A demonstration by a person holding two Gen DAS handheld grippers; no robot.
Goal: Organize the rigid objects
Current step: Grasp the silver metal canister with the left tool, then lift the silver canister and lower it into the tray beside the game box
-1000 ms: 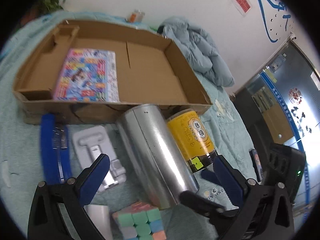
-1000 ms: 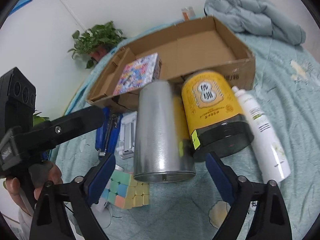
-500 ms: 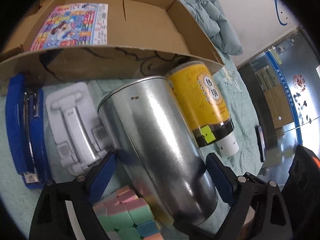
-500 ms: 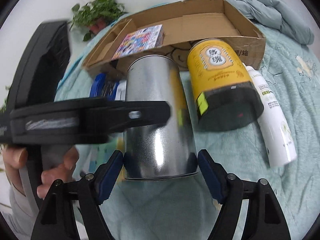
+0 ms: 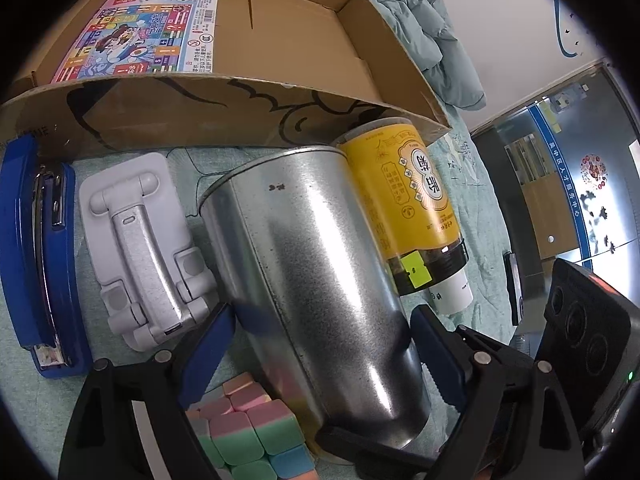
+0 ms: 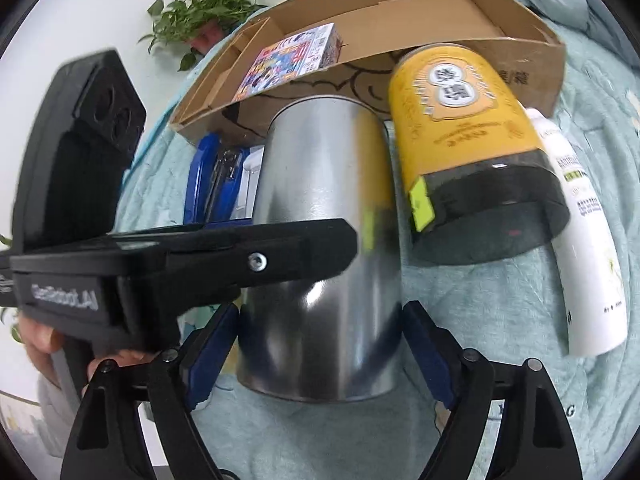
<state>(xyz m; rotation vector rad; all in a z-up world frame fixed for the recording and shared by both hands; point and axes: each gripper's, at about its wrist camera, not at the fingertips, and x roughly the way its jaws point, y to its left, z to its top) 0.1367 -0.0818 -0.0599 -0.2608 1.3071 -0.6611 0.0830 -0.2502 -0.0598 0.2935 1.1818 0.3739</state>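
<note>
A silver tin [image 5: 304, 272] lies on its side on the teal bedspread, its open rim toward a cardboard box [image 5: 200, 112]. My left gripper [image 5: 320, 314] straddles the tin's lower half, and both blue pads rest against its sides. One of its black fingers [image 6: 280, 256] crosses the tin [image 6: 324, 220] in the right wrist view. My right gripper [image 6: 319, 307] flanks the tin's near end. Its jaws are opening, and the pads sit close beside the metal without a clear press. A yellow jar [image 5: 404, 200] lies against the tin's right side.
A white bottle [image 6: 588, 264] lies right of the jar. Left of the tin are a grey phone stand [image 5: 140, 240] and a blue stapler [image 5: 36, 248], with a pastel cube [image 5: 248, 432] in front. A colourful packet [image 5: 140, 36] lies in the box. A crumpled blanket [image 5: 420, 28] is behind.
Both grippers have come down and closer, from above the tin to straddling it. The left jaws have narrowed onto its sides, and the left gripper now crosses the right wrist view.
</note>
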